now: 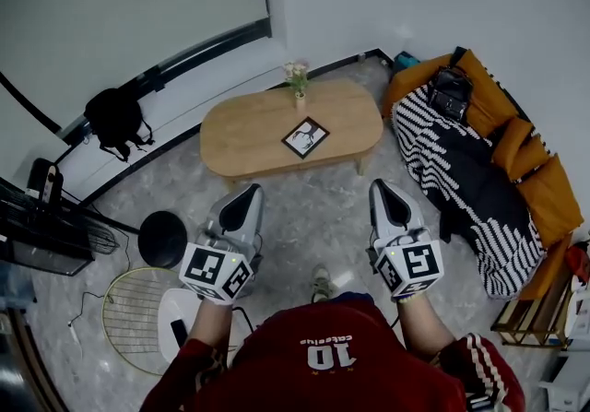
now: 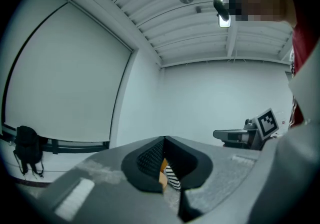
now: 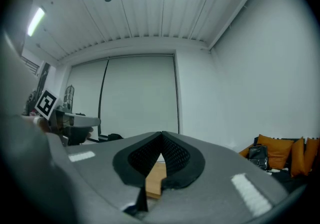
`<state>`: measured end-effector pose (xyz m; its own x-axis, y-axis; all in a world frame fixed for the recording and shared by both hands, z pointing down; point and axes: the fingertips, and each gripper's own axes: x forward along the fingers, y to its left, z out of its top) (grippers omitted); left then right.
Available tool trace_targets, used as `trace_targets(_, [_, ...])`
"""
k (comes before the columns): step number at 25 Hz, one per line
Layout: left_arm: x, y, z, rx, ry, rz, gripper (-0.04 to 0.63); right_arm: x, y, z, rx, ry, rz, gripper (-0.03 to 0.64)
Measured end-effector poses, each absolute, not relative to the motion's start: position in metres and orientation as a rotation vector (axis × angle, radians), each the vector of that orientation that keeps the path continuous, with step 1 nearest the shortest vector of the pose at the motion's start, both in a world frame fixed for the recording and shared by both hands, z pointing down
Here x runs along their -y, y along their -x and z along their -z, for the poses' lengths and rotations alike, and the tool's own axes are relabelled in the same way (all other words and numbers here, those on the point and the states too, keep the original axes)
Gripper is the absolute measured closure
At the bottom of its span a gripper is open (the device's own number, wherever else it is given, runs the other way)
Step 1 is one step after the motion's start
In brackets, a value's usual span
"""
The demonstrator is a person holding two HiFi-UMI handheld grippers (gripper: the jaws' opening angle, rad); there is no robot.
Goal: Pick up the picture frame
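Note:
The picture frame (image 1: 305, 136), black-edged with a dark figure on white, lies flat on the oval wooden coffee table (image 1: 249, 129), right of its middle. My left gripper (image 1: 247, 194) and right gripper (image 1: 387, 189) are held side by side over the floor on the near side of the table, both pointing toward it and short of its edge. In the left gripper view the left gripper (image 2: 164, 140) has its jaws meeting, nothing held. The right gripper (image 3: 161, 135) is likewise shut and empty, with the table's wood (image 3: 155, 180) showing below its tips.
A small vase of flowers (image 1: 298, 83) stands at the table's far edge. An orange sofa (image 1: 516, 161) with a striped blanket (image 1: 461, 170) and a black bag (image 1: 451, 92) runs along the right. A black stool (image 1: 162, 237) and a round wire rack (image 1: 138, 318) sit at left.

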<state>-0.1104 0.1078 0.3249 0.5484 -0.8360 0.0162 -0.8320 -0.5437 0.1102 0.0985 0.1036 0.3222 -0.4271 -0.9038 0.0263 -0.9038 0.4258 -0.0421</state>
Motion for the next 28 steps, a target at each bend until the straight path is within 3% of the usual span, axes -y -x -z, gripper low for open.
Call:
trace_targets(13, [-0.019,0.053,-0.322,1.48,-2.667,-0.07,0.592,-0.01,-0.146,-0.331,-2.668,1.57,0.169,0.624])
trace_targets(28, [0.039,0.034,-0.341,1.468,-2.67,-0.113,0.592,0.04,-0.162,-0.344,-2.665,1.567,0.194,0.624])
